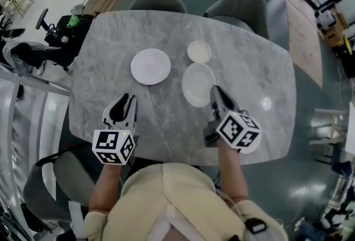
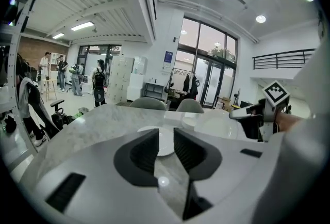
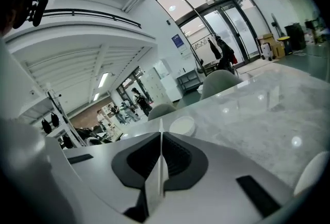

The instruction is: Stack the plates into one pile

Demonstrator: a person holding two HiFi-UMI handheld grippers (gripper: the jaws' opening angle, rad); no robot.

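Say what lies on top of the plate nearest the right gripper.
Nothing lies on the plate: its face shows bare. The shut right gripper covers a bit of its rim in the head view; contact there cannot be told.

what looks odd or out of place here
Nothing stands out: the left round white plate, the near round white plate and the small round white plate lie flat, unstacked and unbroken on the grey marble table.

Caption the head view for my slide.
Three round white plates unstacked on grey marble table; left tongs open, right tongs shut.
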